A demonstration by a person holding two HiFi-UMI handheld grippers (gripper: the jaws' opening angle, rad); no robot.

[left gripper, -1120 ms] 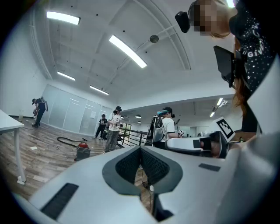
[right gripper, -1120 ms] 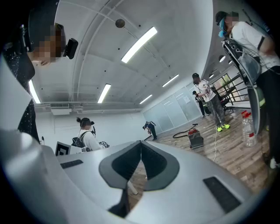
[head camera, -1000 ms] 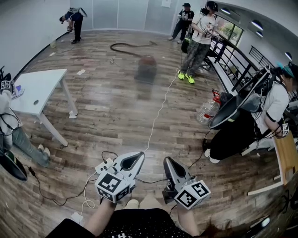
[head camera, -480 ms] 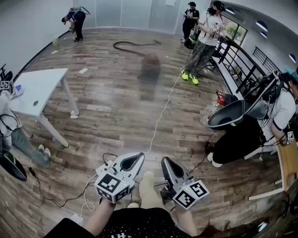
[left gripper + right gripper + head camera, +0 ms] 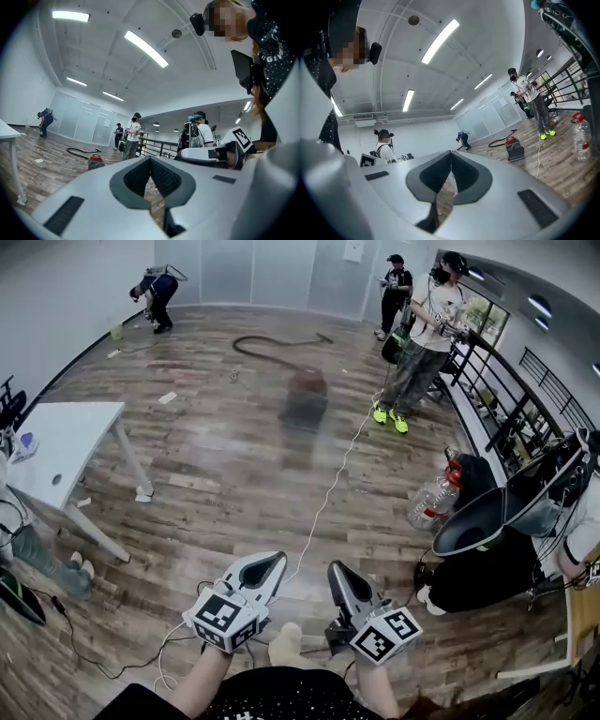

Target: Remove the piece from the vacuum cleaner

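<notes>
The red vacuum cleaner (image 5: 306, 393) stands far ahead on the wood floor, with its black hose (image 5: 272, 341) curling away behind it. Its white cord (image 5: 328, 486) runs across the floor toward me. Both grippers are held low in front of my body, far from the vacuum. The left gripper (image 5: 279, 558) is shut and holds nothing. The right gripper (image 5: 334, 567) is shut too, also with nothing in it. The left gripper view shows the vacuum (image 5: 95, 161) small beyond its closed jaws (image 5: 150, 158). In the right gripper view it sits at the right (image 5: 515, 149), past the jaws (image 5: 450, 153).
A white table (image 5: 66, 442) stands at the left. Two people (image 5: 422, 334) stand by a black railing (image 5: 497, 399) at the right of the vacuum; another bends at the far back left. A water bottle (image 5: 433, 501) and a seated person are at the right. Black cables (image 5: 84, 652) trail at my feet.
The view has crept forward and turned a little: the vacuum sits lower in the frame, the table has slid left. Both grippers keep their place and stay shut.
</notes>
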